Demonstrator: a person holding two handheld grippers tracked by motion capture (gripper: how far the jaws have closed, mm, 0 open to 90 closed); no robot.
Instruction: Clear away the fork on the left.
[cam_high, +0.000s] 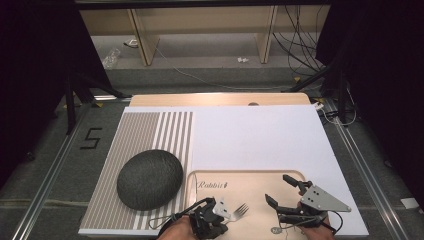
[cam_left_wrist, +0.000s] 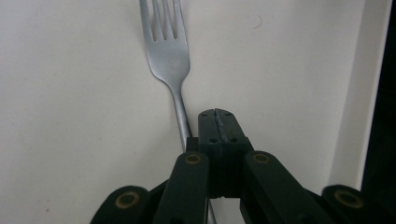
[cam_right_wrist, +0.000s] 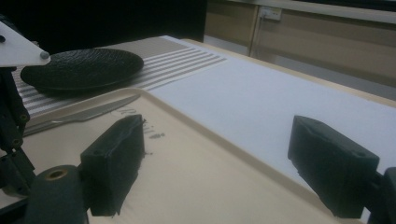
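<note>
Under the left gripper (cam_high: 216, 216) lies a fork (cam_left_wrist: 166, 51) on the tray (cam_high: 250, 176); its jaws are pressed together, and the handle runs along their left side and passes beneath the gripper's body, so whether they pinch it cannot be told. Ahead of those jaws the tines point away, flat on the tray. Off to the right, the right gripper (cam_high: 282, 192) hovers over the tray with jaws spread wide and nothing between them. Beyond the left gripper, up and to its left, a dark plate (cam_high: 149, 178) sits on the striped mat (cam_high: 150, 130)
</note>
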